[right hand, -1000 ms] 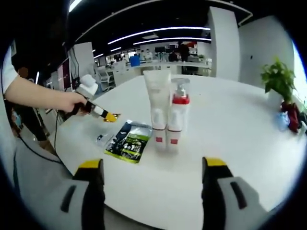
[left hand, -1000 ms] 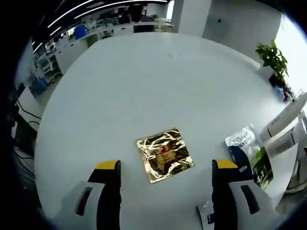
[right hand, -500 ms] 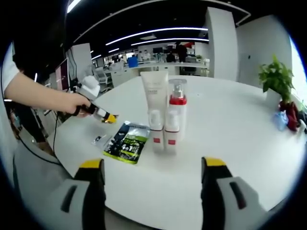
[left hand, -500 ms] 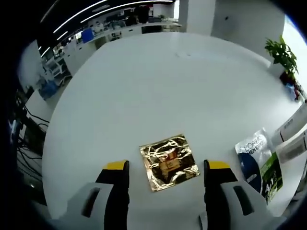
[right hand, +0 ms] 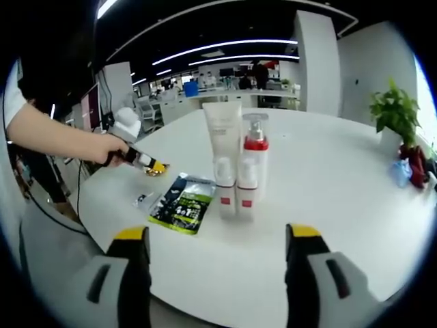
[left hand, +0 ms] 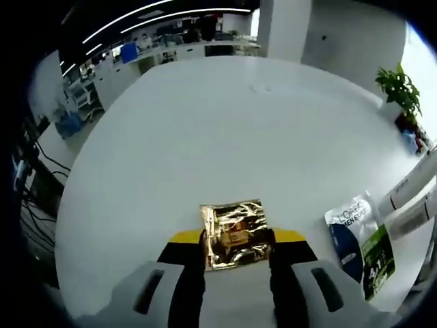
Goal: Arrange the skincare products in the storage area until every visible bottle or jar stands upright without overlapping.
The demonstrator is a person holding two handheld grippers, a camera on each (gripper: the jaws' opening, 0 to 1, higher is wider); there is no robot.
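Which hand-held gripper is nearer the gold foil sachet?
Left. The left hand-held gripper flanks the gold foil sachet; the right hand-held gripper hangs open well away, facing the bottles.

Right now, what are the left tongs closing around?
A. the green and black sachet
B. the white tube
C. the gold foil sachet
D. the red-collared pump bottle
C: in the left gripper view, the left tongs stand on either side of the gold foil sachet lying flat on the white table.
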